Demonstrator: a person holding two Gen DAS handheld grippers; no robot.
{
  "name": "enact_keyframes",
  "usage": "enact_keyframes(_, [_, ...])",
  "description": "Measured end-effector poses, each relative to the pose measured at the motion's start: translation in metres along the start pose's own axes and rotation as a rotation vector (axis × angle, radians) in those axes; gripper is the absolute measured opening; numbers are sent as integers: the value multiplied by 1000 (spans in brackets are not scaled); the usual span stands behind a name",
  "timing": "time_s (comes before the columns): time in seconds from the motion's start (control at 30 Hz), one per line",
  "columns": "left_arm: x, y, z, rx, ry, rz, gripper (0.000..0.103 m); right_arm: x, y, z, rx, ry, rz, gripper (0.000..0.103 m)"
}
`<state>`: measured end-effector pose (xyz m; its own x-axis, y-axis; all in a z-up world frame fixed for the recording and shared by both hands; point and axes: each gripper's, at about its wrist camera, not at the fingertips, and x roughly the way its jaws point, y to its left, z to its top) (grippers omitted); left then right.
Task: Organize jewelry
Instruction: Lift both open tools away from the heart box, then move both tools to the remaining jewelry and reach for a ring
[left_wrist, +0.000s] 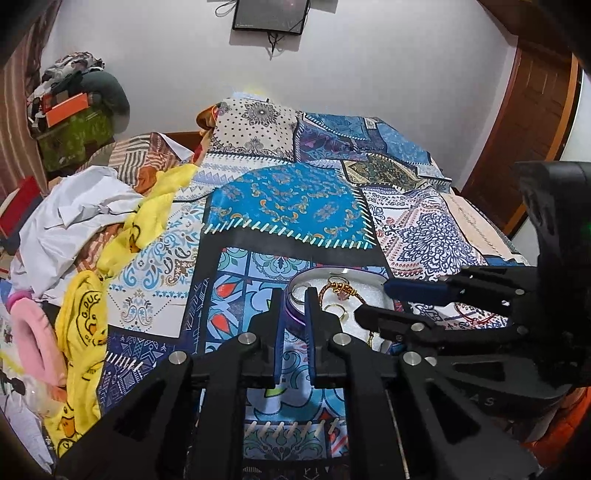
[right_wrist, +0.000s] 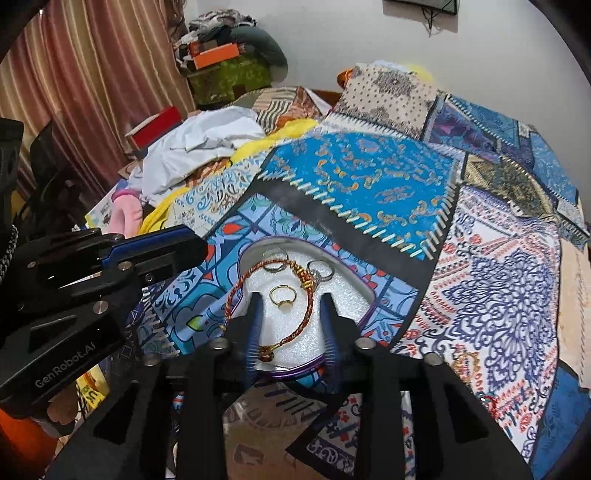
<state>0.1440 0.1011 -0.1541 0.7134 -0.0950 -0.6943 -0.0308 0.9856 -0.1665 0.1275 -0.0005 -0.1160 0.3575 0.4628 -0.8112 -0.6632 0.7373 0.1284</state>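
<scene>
A round tin with a purple rim (right_wrist: 364, 291) and white foam lining sits on the patchwork bedspread. In it lie a red-orange braided bracelet (right_wrist: 236, 290), a gold ring (right_wrist: 282, 297) and silver rings (right_wrist: 320, 269). My right gripper (right_wrist: 291, 299) is open above the tin, its fingers either side of the gold ring, holding nothing. My left gripper (left_wrist: 294, 295) has its jaws narrowly apart around the tin's left rim (left_wrist: 291, 317). The bracelet (left_wrist: 338, 288) and gold ring (left_wrist: 338, 310) also show in the left wrist view. The right gripper (left_wrist: 373, 301) reaches in from the right there.
A patchwork bedspread (left_wrist: 295, 206) covers the bed. Crumpled white cloth (left_wrist: 74, 214), yellow duck-print fabric (left_wrist: 81, 325) and a pink item (left_wrist: 31, 332) lie at the left. A red string bracelet (left_wrist: 476, 314) lies on the spread to the right. Piled clutter (right_wrist: 221, 55) stands by the curtain.
</scene>
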Motion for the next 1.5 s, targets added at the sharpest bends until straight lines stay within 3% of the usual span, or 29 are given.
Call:
enact_keyframes(0.17, [-13, -7, 3, 11, -25, 12, 22, -16, -2, 1, 5, -39, -17, 33])
enact_keyframes(0.37, [-27, -23, 8, 41, -49, 14, 24, -40, -9, 0, 17, -91, -45, 33])
enact_keyframes(0.77, [-28, -70, 16, 99, -57, -15, 37, -92, -48, -16, 95, -193, -121, 33])
enact_keyframes(1.03, [-7, -106, 17, 147, -20, -49, 41, -116, -93, -38, 170, -208, -218, 33])
enact_keyframes(1.5, [53, -130, 1, 160, 130, -95, 41, -107, -132, -67, 239, -157, -204, 33])
